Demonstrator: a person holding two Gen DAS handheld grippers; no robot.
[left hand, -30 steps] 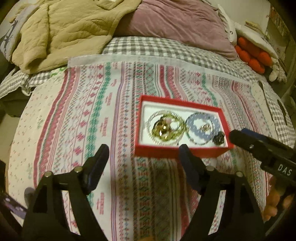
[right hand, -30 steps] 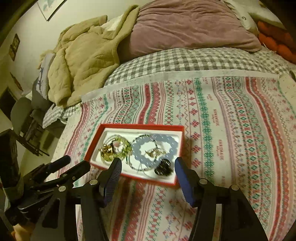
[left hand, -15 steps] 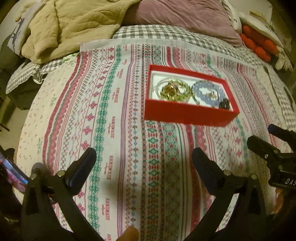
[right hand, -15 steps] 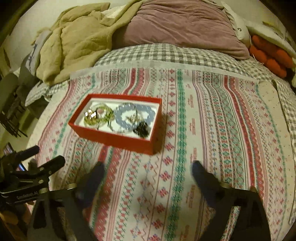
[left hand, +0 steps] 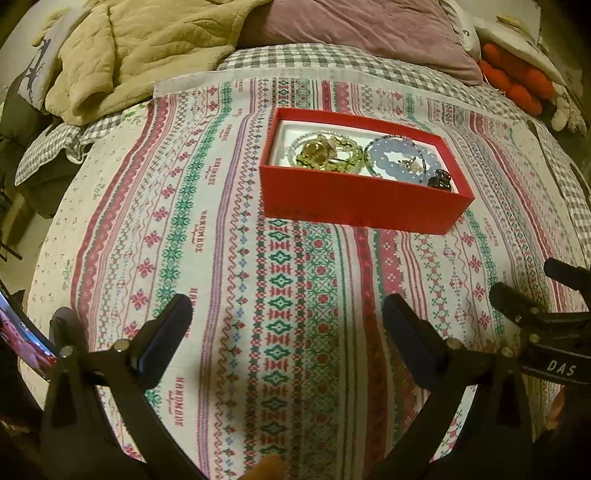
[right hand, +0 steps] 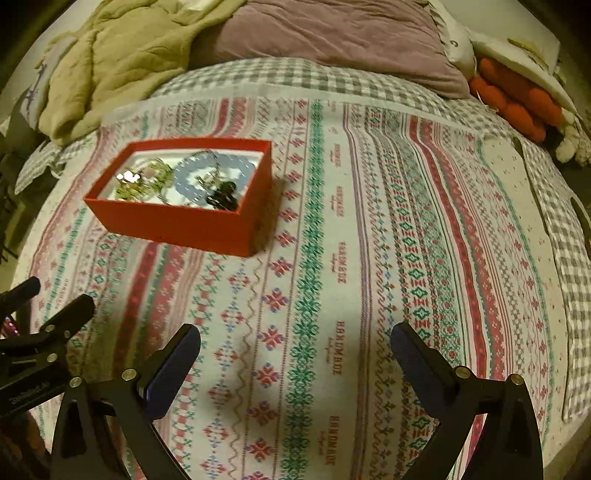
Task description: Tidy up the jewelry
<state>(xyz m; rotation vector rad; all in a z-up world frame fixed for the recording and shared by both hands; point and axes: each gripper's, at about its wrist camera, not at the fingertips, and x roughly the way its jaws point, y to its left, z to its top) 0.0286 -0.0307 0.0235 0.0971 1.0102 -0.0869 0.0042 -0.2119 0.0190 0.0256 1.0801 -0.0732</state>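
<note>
A: How are the two claws set?

B: The left claw (left hand: 286, 325) is spread wide, with nothing between its fingers; only the patterned cloth (left hand: 221, 258) is seen below it. The right claw (right hand: 295, 350) is likewise spread wide and empty. Both have just been opening, and no thing was caught between the fingers while they did. Each claw is pointed steeply down at the bed.

A: And where is the jewelry found?

B: It is kept in a red box (left hand: 362, 206), which is set on the cloth ahead of both claws and well apart from them. In the left view the box is placed ahead and a little right of centre; in the right view (right hand: 177, 221) it is seen ahead and to the left. Its long axis is laid across the cloth's stripes, roughly side to side in both views.

A: What is held in the box?

B: A gold and green tangle (left hand: 321, 155) is seen at its left end, a pale blue bead bracelet (left hand: 402, 162) to the right of that, and a small dark piece (left hand: 439, 181) at the near right corner. The pieces overlap, so single items in the tangle cannot be told apart. The near wall hides the lower part of the contents.

A: What else is cut off?

B: In the right view the contents are blurred. Beyond the cloth, a beige blanket (left hand: 140, 48) and a mauve pillow (left hand: 354, 33) are cropped by the frame's edge.
</note>
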